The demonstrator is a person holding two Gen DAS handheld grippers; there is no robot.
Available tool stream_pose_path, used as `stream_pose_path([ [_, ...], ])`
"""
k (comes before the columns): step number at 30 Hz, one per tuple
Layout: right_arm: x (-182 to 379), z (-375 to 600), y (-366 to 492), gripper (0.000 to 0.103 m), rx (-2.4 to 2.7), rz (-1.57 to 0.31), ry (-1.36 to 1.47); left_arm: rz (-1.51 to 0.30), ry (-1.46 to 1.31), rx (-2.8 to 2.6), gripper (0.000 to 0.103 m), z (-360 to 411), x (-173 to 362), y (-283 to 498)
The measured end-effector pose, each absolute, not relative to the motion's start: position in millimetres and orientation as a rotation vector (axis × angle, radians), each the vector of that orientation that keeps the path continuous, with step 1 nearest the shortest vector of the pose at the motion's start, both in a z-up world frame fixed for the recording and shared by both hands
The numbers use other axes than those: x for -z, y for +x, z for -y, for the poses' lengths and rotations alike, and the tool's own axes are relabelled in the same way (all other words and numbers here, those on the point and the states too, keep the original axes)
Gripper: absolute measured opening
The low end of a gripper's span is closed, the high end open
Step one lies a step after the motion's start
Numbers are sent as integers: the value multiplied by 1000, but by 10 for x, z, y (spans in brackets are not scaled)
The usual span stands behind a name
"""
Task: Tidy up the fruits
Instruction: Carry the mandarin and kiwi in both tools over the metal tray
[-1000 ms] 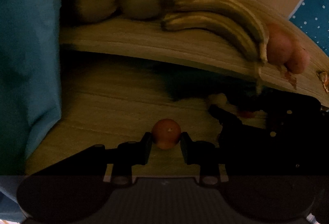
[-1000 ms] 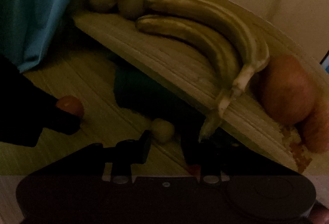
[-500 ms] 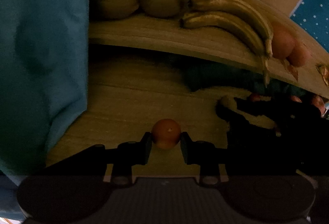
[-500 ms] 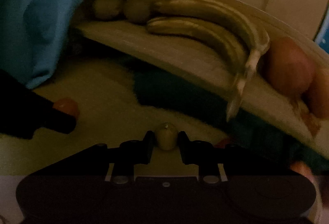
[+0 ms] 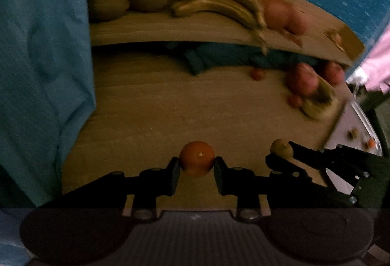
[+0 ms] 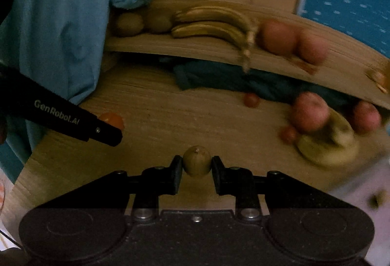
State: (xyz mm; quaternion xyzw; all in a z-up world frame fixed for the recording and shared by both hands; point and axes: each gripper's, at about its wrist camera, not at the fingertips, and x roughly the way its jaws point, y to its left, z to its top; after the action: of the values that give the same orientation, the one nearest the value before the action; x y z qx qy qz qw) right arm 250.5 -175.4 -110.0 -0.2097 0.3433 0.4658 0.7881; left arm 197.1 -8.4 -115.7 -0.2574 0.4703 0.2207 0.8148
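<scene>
My left gripper (image 5: 197,164) is shut on a small orange fruit (image 5: 197,161), held above the wooden table (image 5: 170,119). My right gripper (image 6: 197,164) is shut on a small green fruit (image 6: 197,161); in the left wrist view that same green fruit (image 5: 281,148) shows at the right, level with the orange one. On the raised wooden shelf (image 6: 195,46) lie two kiwis (image 6: 128,23), a pair of bananas (image 6: 212,24) and two peaches (image 6: 277,37).
Blue cloth (image 6: 61,22) hangs at the left, and a darker cloth (image 6: 219,76) lies under the shelf. At the right of the table sit red apples (image 6: 310,111), small tomatoes (image 6: 251,100) and a pale banana (image 6: 329,144). A grey tray (image 5: 351,129) borders the table's right edge.
Both grippers have pulled back and away from the shelf with their fruits still held. More of the table and the fruits at its right have come into view.
</scene>
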Motion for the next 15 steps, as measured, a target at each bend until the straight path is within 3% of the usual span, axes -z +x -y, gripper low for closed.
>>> stream_pose_path([
  [15,909,2611,2630,28,-773,-729,-323,-992,-441,-290,34,576,949,2153],
])
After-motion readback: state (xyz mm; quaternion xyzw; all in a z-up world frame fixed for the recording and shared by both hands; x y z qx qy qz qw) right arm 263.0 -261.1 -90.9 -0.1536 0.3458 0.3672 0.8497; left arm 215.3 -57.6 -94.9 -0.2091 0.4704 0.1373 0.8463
